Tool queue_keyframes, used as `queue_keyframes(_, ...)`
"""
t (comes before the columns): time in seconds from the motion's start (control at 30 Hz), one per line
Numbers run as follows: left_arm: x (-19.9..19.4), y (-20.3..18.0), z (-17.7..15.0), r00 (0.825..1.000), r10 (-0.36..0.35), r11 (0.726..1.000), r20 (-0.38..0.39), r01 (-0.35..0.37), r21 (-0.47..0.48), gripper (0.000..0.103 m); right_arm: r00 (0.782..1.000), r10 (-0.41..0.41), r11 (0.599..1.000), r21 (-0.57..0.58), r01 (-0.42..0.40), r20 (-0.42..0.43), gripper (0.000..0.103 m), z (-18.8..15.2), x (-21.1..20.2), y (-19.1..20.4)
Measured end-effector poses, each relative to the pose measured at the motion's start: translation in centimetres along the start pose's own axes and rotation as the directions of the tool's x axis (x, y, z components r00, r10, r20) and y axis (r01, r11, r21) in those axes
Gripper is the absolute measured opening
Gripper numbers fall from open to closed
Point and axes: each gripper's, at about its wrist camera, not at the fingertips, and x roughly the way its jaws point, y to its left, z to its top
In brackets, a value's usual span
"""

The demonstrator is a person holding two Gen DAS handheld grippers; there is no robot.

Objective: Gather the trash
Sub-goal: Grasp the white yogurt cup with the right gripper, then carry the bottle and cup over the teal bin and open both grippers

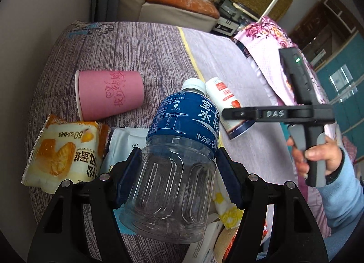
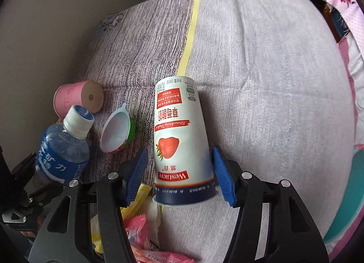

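Left hand-held gripper (image 1: 176, 167) clenched on a clear plastic water bottle (image 1: 175, 156) with blue label, pads pressing its ribbed lower body, white cap pointing away; bottle is lifted off the bed (image 2: 261, 80). Right hand-held gripper (image 2: 179, 172) straddles a strawberry yogurt cup (image 2: 179, 140) lying on the bed cover; right pad looks to be against the cup wall, a gap shows at the left pad, so not yet gripping. A hand (image 1: 318, 156) in a light blue sleeve holds that gripper's handle. Left of the yogurt cup: small green-rimmed pudding cup (image 2: 117, 132) on its side, then a pink paper cup (image 1: 109, 94) tipped over, near the bed's left edge beside the wall. An orange cake wrapper (image 1: 66, 151) lies by the pink cup. More wrappers (image 2: 136, 228) crowd under both grippers. Right of the yellow stripe (image 2: 191, 26) the cover is open, running to a floral quilt (image 1: 273, 33) at the far right edge.
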Motion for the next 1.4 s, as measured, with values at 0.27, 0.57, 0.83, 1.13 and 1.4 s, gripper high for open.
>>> queue_keyframes(0.27, -0.3, -1.8, 0.2, 1.0, 0.006, 1.0, 0.004, -0.006, 0.014, 0.069, 0.992, 0.065, 0.995, 0.071, -0.073, 0.11, 0.048, -2.5, -3.6, -2.2)
queue_keyframes(0.57, 0.1, -8.6, 1.5, 1.0, -0.007, 0.992, 0.007, 0.007, 0.124, 0.069, 0.969, 0.08, 0.978, 0.167, -0.121, 0.232, 0.048, -7.9, -10.1, -7.0)
queue_keyframes(0.83, 2.9, -16.4, 2.3, 1.0, -0.007, 0.974, -0.02, 0.011, 0.224, 0.069, 0.939, 0.006, 0.951, 0.289, -0.112, 0.344, 0.048, -13.6, -14.9, -12.7)
queue_keyframes(1.13, 8.3, -25.0, 1.7, 0.994, -0.009, 0.943, -0.113, 0.046, 0.33, 0.069, 0.906, -0.063, 0.907, 0.402, -0.123, 0.419, 0.048, -19.0, -17.3, -19.3)
queue_keyframes(1.4, 13.1, -32.1, 0.4, 0.981, 0.012, 0.901, -0.194, 0.074, 0.428, 0.069, 0.876, -0.111, 0.849, 0.503, -0.162, 0.469, 0.048, -23.2, -18.9, -25.3)
